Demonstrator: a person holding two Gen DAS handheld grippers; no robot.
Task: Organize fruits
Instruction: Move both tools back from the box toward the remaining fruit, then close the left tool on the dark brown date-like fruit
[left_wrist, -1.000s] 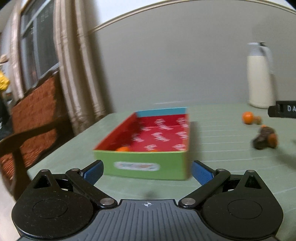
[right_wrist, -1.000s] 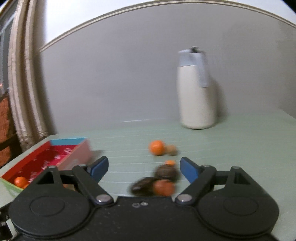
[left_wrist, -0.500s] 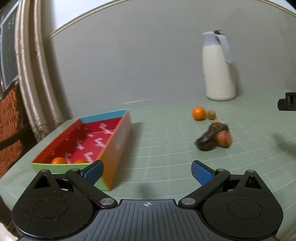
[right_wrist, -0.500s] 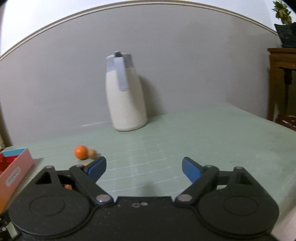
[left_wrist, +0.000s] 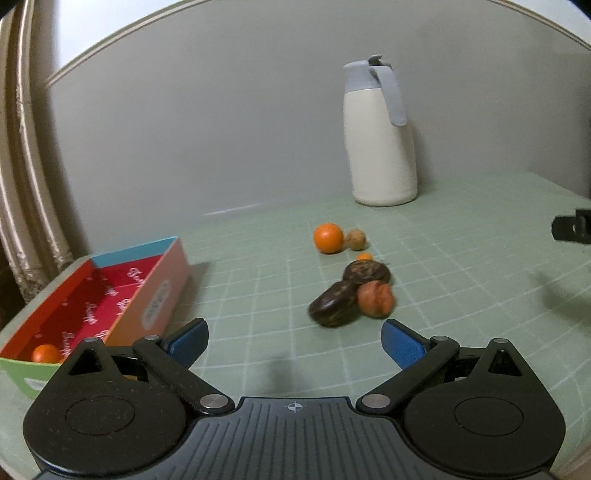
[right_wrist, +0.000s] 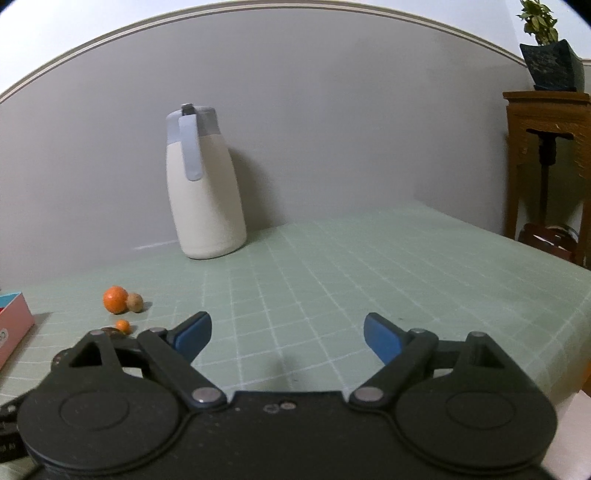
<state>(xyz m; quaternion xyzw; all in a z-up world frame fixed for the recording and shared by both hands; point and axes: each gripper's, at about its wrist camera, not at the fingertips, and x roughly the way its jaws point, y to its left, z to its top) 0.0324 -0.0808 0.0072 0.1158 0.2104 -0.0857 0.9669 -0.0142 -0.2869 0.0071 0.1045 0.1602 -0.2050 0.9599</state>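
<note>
Black left tongs, right tongs, blue pads, silver pivots, seemingly ribbed housing.

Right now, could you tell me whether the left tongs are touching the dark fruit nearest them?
Apart. The left wrist view shows the left tongs open, with bare green table between their blue pads and the dark fruit lying beyond them.
</note>
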